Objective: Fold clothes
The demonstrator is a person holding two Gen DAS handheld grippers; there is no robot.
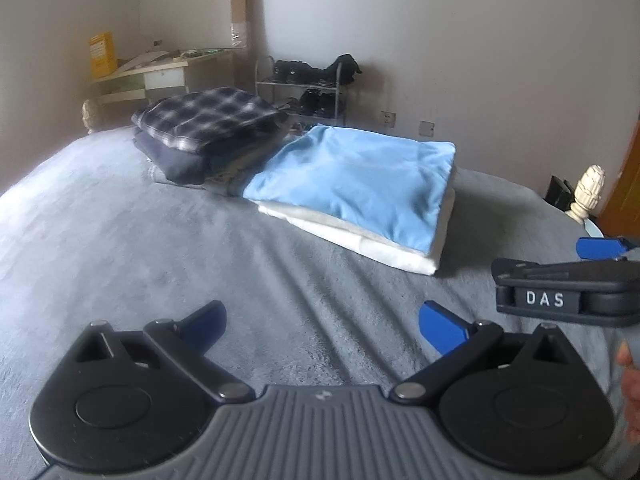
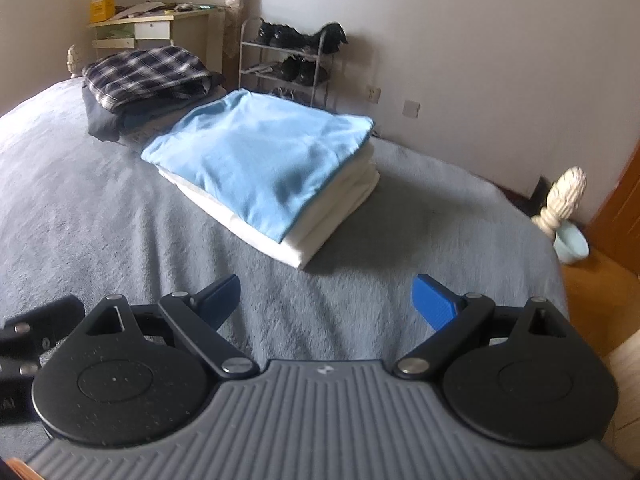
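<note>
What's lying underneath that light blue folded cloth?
The blue cloth lies on folded white fabric, whose edges show along its sides. How many white pieces, and anything between them, is covered.

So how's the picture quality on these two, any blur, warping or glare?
Left wrist view: soft and hazy, bed bowed by fisheye, washed-out glare at far left, dark corners. Right wrist view: slightly sharper, blue folded garment casts a soft shadow, same barrel warping.

Left gripper (image 1: 322, 326): jaws spread wide, blue fingertips (image 1: 442, 330) well apart, nothing between them, lower centre of its view. Right gripper (image 2: 326, 306): jaws likewise wide, empty, level alongside. Person's fingers (image 1: 632, 384): partly visible at the right edge of the left view.
</note>
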